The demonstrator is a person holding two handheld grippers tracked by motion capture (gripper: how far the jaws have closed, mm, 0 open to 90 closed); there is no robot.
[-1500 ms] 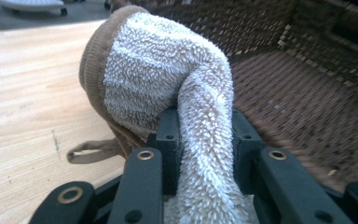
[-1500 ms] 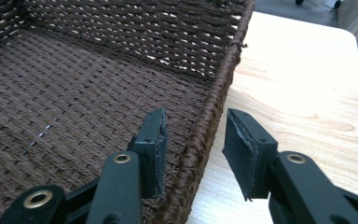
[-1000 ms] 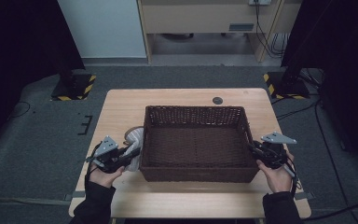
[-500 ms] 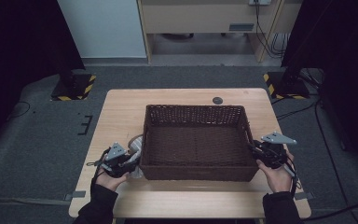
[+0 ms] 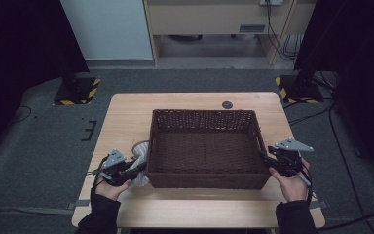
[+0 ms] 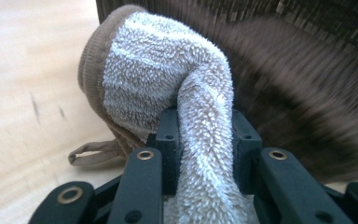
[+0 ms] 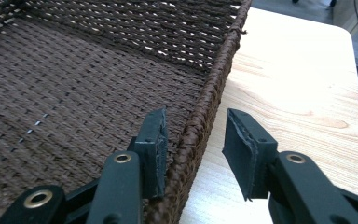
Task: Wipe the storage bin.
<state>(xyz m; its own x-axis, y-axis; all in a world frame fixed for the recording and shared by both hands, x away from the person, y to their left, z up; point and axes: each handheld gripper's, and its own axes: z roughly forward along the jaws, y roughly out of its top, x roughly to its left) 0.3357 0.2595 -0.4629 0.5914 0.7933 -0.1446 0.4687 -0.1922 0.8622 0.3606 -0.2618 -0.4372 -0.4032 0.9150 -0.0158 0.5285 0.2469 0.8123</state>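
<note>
Brown wicker basket (image 5: 204, 146) sits mid tabletop (image 5: 126, 112), long sides running left-right; bare wood strips on all four sides, widest at far edge and near edge, narrower at left and right. Left gripper (image 5: 126, 170) is at the basket's near-left corner, clamped on a grey-white fluffy towel (image 5: 139, 163) w/ a tan hem; towel lies on the tabletop just outside the left wall, touching or nearly touching it. Right gripper (image 5: 268, 158) is at the near end of the right wall, jaws apart and straddling the rim: one jaw inside the basket, one outside over the wood, pads not pressing. Its jaws have just been opening, rim between them. Left gripper view: towel (image 6: 177, 93) bunched up between both pads, fold standing above them, a small tan loop (image 6: 93, 153) lying flat on the wood at left, basket wall (image 6: 298, 93) blurred close behind; high view gives none of that detail. Right gripper view: rim (image 7: 205, 107) runs away between the pads, woven floor (image 7: 74, 74) bare, tabletop's rounded far-right corner (image 7: 340, 32) visible. High view adds a small dark round thing (image 5: 227, 104) on the wood beyond the far wall, clear of both hands. Basket walls block a straight path between the two grippers; room above is open. Dark carpet (image 5: 48, 146) around the tabletop, black stands w/ yellow-black feet (image 5: 75, 92) at far left and far right.
</note>
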